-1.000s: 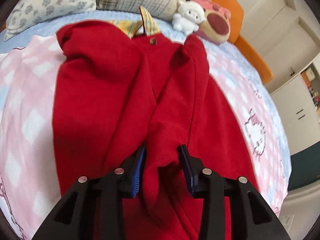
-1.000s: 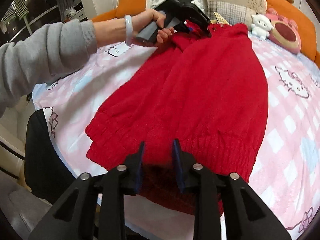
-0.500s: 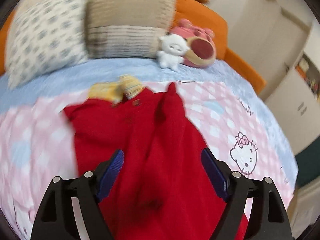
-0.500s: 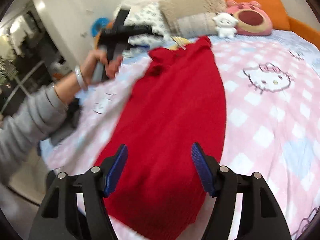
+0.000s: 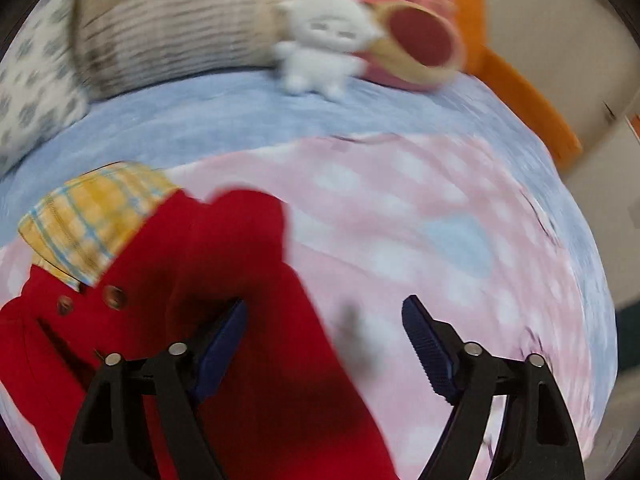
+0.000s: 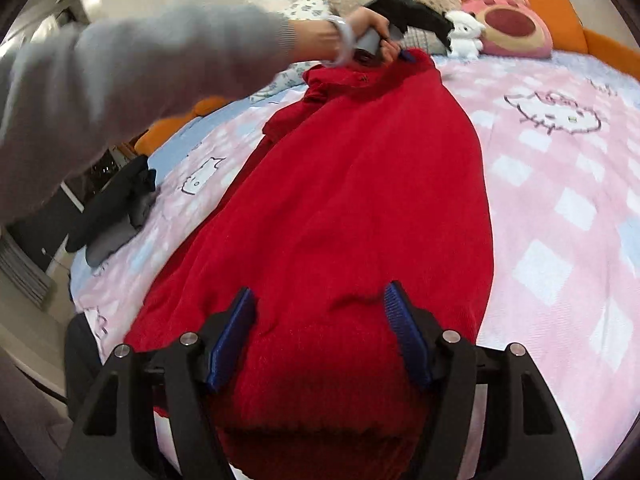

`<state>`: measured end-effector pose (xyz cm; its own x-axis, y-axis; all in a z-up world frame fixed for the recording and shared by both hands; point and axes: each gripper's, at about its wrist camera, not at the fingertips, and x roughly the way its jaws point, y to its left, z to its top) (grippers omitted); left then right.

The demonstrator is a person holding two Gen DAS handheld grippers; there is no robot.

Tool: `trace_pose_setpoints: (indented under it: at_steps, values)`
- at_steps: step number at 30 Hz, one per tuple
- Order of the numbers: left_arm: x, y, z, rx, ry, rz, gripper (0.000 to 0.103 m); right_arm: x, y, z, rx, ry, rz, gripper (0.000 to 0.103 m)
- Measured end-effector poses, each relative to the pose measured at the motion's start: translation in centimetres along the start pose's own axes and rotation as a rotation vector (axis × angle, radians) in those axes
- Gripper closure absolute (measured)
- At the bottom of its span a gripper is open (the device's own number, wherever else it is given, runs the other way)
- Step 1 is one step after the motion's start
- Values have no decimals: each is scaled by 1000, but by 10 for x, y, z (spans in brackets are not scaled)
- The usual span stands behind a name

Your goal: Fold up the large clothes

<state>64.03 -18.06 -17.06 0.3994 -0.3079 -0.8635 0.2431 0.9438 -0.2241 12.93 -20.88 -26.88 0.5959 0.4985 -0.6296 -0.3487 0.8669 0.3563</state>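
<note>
A large red knit garment (image 6: pixel 360 200) lies lengthwise on the bed, hem near me. Its yellow plaid collar (image 5: pixel 92 220) and buttons are at the far end. My right gripper (image 6: pixel 320 320) hovers open over the ribbed hem, its pads apart from the fabric. In the blurred left wrist view my left gripper (image 5: pixel 324 332) stands wide over the garment's shoulder edge (image 5: pixel 248 248). Its jaws are closing, with red cloth under the left pad and bedcover under the right, and nothing is pinched. From the right wrist view, a hand holds that left gripper (image 6: pixel 426 48) at the collar end.
The pink checked bedcover (image 6: pixel 560 180) spreads to the right. A white plush (image 5: pixel 324 40), a pink plush (image 5: pixel 412 44) and pillows (image 5: pixel 172 36) line the head of the bed. Dark clothes (image 6: pixel 116 208) lie at the left edge. A grey sleeve (image 6: pixel 140 80) crosses above.
Both grippers let go of the red fabric and opened. The left one moved up the garment and to the right, to the shoulder by the collar. The right one backed off the hem.
</note>
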Motion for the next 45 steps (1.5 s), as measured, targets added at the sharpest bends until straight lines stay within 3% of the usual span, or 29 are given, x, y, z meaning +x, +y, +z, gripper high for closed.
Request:
trace_pose_setpoints:
  at_steps: [3, 5, 9, 12, 15, 18, 21, 25, 26, 28, 30, 33, 35, 36, 40, 45]
  values:
    - [5, 34, 0, -95, -7, 51, 33, -1, -4, -1, 17, -9, 24, 35]
    - [9, 47, -7, -106, 16, 52, 39, 0, -6, 1, 19, -15, 35, 35]
    - [-15, 43, -14, -60, -19, 88, 30, 0, -5, 0, 6, -22, 32, 35]
    - [-71, 33, -27, -49, -98, -17, 23, -13, -14, 3, 43, -12, 76, 36]
    - [-118, 16, -55, 23, -100, -120, 19, -51, -23, 2, 69, -46, 99, 36]
    - [-164, 3, -126, 100, -57, -292, 18, -85, -15, -9, 26, -70, 123, 43]
    - [-181, 5, -197, 122, 13, -417, 17, -95, -8, -19, 66, -69, 214, 62]
    - [-178, 10, -297, 116, 162, -559, 17, -82, 6, -27, 53, -59, 188, 65]
    - [-174, 8, -320, 142, 191, -546, 17, -72, 8, -29, 50, -34, 169, 68]
    - [-161, 7, -353, 170, 226, -448, 17, -55, 9, -37, 65, 30, 150, 70]
    - [-159, 2, -374, 227, 166, -384, 17, -52, 15, -40, 42, 38, 121, 70]
    - [-168, -16, -379, 305, 130, -310, 17, -52, 33, -35, -50, 61, 39, 66]
    - [-183, -18, -375, 296, 131, -389, 17, -60, 38, -30, -52, 77, 53, 52]
    - [-198, -14, -375, 276, 117, -427, 17, -68, 36, -26, -22, 88, 93, 50]
    - [-253, 22, -380, 181, 47, -456, 11, -100, 11, -12, 100, 85, 189, 36]
    - [-281, 96, -408, -45, 86, -501, 10, -104, -47, 13, 331, 148, 292, 32]
